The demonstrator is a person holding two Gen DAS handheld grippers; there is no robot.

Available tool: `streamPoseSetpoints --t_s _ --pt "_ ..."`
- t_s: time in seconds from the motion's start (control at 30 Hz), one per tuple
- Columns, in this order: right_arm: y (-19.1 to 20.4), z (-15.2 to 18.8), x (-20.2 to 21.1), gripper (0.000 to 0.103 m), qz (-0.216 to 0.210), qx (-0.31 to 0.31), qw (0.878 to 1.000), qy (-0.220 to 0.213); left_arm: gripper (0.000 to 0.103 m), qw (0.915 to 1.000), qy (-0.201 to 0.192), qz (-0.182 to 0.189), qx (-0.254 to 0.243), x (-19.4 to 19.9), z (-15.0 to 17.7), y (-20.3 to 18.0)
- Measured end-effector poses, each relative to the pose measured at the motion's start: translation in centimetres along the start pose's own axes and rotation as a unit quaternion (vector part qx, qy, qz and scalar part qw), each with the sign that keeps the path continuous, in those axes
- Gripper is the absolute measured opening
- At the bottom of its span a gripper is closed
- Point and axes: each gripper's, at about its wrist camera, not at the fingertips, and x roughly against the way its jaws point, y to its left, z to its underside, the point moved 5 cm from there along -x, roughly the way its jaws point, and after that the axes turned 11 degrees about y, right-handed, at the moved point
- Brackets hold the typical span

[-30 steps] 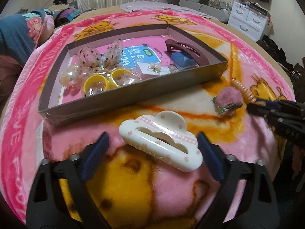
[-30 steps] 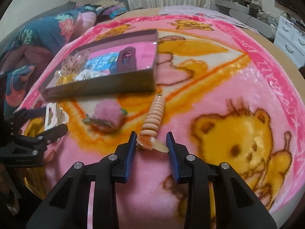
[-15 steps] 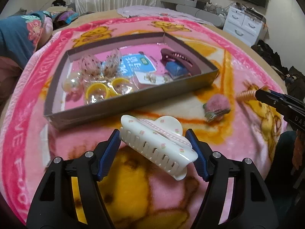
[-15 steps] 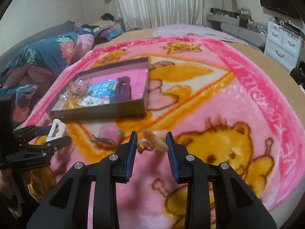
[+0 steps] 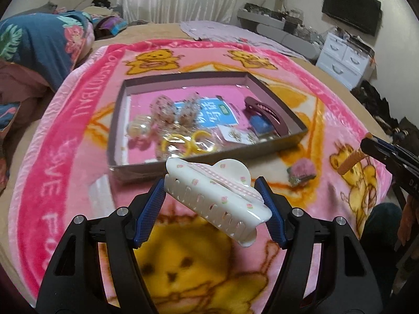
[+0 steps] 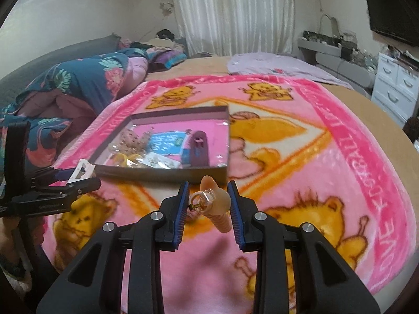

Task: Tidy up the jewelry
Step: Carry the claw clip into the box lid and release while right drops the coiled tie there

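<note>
My left gripper [image 5: 213,209] is shut on a white cloud-shaped hair claw [image 5: 214,196] with pink dots, held tilted above the blanket, near the front wall of the shallow grey box [image 5: 209,154]. My right gripper [image 6: 208,205] is shut on a peach spiral hair tie [image 6: 214,204] with a clear charm; its coil hangs down. The tie also shows at the right in the left wrist view [image 5: 349,163]. The box [image 6: 162,176] holds a maroon hair claw [image 5: 267,115], yellow rings [image 5: 188,141], clear bead pieces and a blue card. A pink pom-pom clip [image 5: 302,171] lies on the blanket right of the box.
A pink bear-print blanket [image 5: 65,136] covers the bed. Folded floral bedding [image 6: 78,83] lies at the left. White drawers [image 5: 345,60] and a TV [image 5: 351,7] stand at the far right. The left gripper [image 6: 52,193] shows at the left in the right wrist view.
Both grippers closed on their items and lifted them off the blanket. The white claw rose and tilted; the spiral tie came up and now hangs from the right gripper.
</note>
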Motion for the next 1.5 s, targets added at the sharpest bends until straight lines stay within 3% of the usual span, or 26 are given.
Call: streamPoseSetpoints --t_s 0.47,0.7,1.0,1.1,1.23,1.37,1.5 --pt "5.0 -5.9 -2.3 0.029 -0.043 0.056 0.997 -0.017 0.062 0.9986 -0.020 -0.014 0.047 1.1 -3.0 4.4" --pt "5.5 -9.0 -7.5 0.029 -0.083 0.037 0.996 0.018 0.062 0.9980 -0.004 -0.034 0.053 -1.6 -5.9 6.1" --pt "4.2 -10.3 -13.4 0.031 -0.093 -0.008 0.994 0.064 0.062 0.9981 0.012 -0.038 0.047 -4.4 -6.9 6.7" --pt "3.6 -10.4 -13.6 0.046 -0.097 -0.023 0.993 0.062 0.062 0.9981 0.015 -0.041 0.043 -4.8 -6.8 6.7" --pt "3.4 -10.3 -12.5 0.059 -0.092 -0.019 0.994 0.048 0.069 0.9981 0.010 -0.045 0.041 -4.7 -6.9 6.6" --pt "3.2 -9.6 -11.1 0.069 -0.084 -0.015 0.996 0.037 0.074 0.9979 0.004 -0.050 0.040 -4.2 -6.9 6.6" --pt "3.0 -8.2 -10.1 0.072 -0.083 -0.017 0.996 0.040 0.079 0.9972 -0.007 -0.061 0.043 -3.1 -6.6 6.7"
